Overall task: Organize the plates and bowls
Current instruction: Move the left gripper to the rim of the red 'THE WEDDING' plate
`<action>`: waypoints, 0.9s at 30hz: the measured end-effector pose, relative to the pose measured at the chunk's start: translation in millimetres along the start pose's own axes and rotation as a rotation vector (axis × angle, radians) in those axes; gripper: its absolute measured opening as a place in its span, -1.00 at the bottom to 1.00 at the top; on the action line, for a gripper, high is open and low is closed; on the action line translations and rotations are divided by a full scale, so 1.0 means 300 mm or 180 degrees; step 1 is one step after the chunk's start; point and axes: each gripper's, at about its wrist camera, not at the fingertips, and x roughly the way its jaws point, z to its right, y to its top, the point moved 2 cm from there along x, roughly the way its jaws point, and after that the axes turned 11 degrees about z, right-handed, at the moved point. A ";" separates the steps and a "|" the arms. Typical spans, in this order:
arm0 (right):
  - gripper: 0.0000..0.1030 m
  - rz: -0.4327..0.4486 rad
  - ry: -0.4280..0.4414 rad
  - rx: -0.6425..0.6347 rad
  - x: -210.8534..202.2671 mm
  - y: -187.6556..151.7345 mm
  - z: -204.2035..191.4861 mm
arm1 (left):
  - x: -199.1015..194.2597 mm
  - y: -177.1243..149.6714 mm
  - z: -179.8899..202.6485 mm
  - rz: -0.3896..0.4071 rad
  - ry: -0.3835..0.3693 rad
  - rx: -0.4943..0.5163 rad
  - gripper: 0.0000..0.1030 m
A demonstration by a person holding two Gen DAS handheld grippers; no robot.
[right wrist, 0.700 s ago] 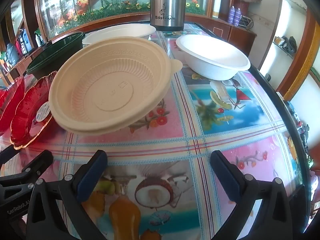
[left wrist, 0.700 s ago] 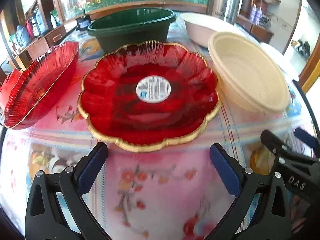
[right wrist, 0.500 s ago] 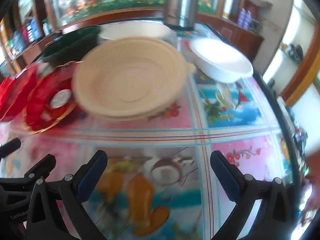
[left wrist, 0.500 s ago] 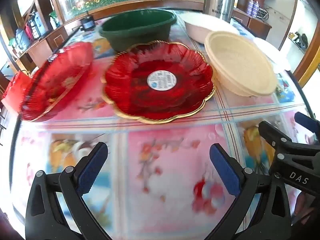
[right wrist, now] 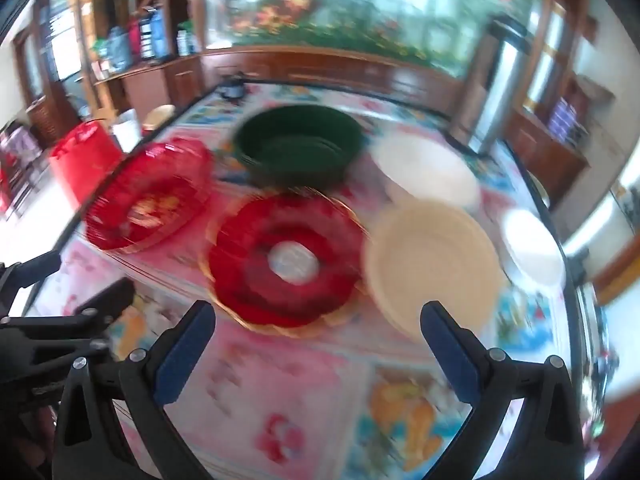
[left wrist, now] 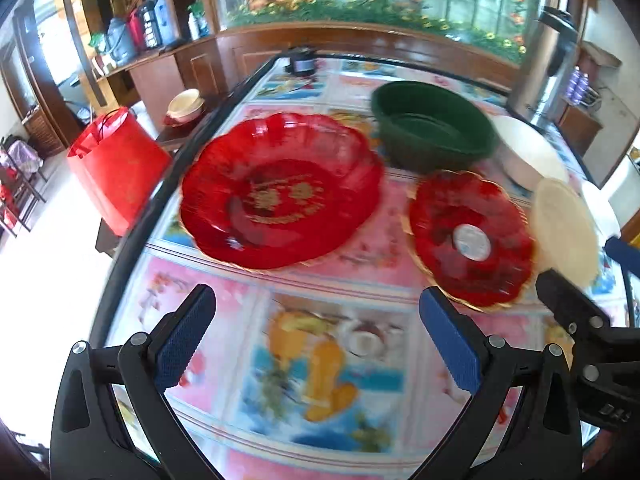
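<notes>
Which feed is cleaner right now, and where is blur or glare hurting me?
Left wrist view is sharper: the large red dish reads clearly, though the tablecloth print smears and the floor at left blows out white. Right wrist view is motion-blurred throughout: the red plate and beige bowl have streaked edges, with window glare along the top.

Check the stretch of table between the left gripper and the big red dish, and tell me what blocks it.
Nothing visible blocks it. The left gripper is open and empty, and only bare flowered tablecloth lies between its fingers and the big red dish. The smaller red plate sits off to the right, clear of that path.
</notes>
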 end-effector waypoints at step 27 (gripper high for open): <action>0.41 -0.0345 0.0641 -0.0206 0.324 0.208 -0.211 | 0.218 0.184 -0.239 0.0042 0.0177 -0.0187 0.97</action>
